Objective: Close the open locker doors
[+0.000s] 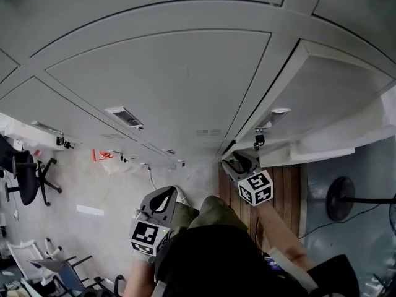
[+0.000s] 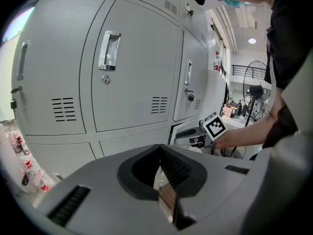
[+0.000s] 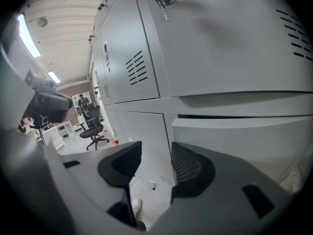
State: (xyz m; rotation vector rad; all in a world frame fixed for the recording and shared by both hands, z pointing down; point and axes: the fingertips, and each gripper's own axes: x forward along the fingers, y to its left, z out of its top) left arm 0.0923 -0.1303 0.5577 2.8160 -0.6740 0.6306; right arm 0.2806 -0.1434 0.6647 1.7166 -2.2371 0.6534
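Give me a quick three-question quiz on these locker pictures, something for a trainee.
1. True or false: the right claw is gripping something.
2. Which claw is shut? A: the left claw. B: the right claw.
3. Fill in: the open locker door stands just beside the ____ claw.
Key: 1 false, its jaws stand apart with nothing between them; 2 A; 3 right.
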